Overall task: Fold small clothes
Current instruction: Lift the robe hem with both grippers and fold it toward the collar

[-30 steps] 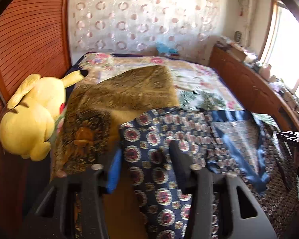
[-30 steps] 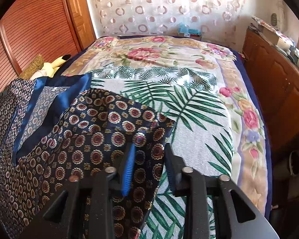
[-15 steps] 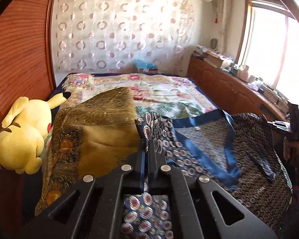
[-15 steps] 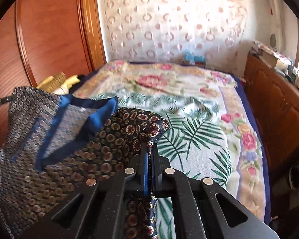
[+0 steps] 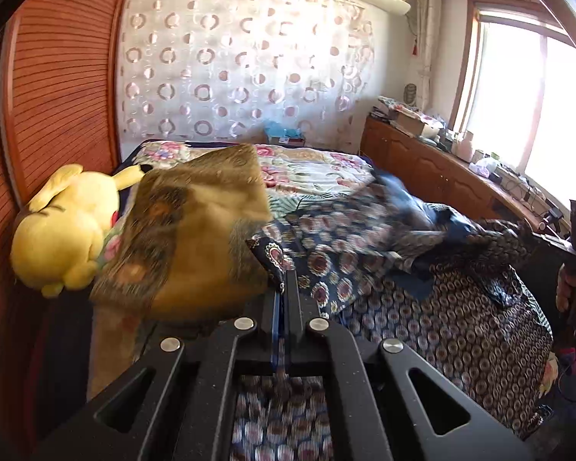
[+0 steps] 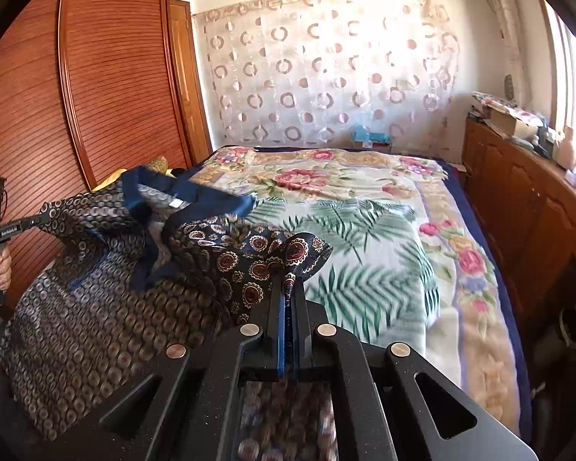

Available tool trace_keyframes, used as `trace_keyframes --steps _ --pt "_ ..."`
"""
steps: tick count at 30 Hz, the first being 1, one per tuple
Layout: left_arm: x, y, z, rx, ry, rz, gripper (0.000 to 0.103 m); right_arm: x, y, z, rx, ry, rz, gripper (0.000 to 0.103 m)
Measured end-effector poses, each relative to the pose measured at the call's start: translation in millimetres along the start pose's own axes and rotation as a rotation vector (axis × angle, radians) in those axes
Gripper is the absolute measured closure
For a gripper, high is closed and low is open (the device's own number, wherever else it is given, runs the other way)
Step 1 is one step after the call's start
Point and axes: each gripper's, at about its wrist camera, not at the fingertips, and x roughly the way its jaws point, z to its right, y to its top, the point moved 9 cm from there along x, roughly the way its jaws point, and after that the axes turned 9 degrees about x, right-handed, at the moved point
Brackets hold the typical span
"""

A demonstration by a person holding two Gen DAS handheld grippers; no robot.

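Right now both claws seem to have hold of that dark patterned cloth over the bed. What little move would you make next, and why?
Probably carry the two pinched edges forward and lay them on the far part of the patterned garment. The left claw and right claw are each shut on its fabric, which is lifted and rumpled above the floral bedspread, so the fold is only half made.

Garment (image 5: 422, 269) on bed (image 6: 403, 230), toy (image 5: 65, 230) at its left edge, cabinet (image 6: 518, 199) apparently along the right.
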Motion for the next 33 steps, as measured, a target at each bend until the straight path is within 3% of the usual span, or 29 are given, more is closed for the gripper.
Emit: trace_keyframes --steps 10,16,20,24,27,29,30,31,32,33 --pt "-58 -48 -7 -0.074 0.035 0.026 0.101 -81 -69 9 0.077 -0.013 -0.008 0.101" --pt "-88 -59 -5 -0.060 0.057 0.031 0.101 -126 -89 8 0.070 -0.037 -0.058 0.102" --pt "-85 -72 -4 -0.044 0.066 -0.016 0.100 -129 -96 9 0.079 -0.052 -0.112 0.102" --pt "-82 -78 -11 -0.056 0.077 -0.039 0.083 -119 -91 3 0.068 -0.071 -0.145 0.101" --pt "-86 -72 -16 -0.056 0.081 -0.022 0.064 -125 -78 -1 0.052 -0.076 -0.124 0.097" --pt "-86 -67 -16 -0.044 0.078 -0.015 0.058 -124 -69 -1 0.037 -0.067 -0.105 0.094" --pt "-85 -62 -16 -0.031 0.073 -0.016 0.048 -127 -64 -2 0.025 -0.070 -0.095 0.090" --pt "-83 -59 -15 -0.023 0.071 -0.015 0.036 -130 -58 -2 0.012 -0.085 -0.082 0.076" --pt "-79 -55 -16 -0.014 0.068 -0.015 0.032 -132 -54 0 -0.001 -0.095 -0.072 0.064" --pt "-76 -51 -16 -0.010 0.064 -0.016 0.026 -132 -47 1 -0.001 -0.094 -0.058 0.061"
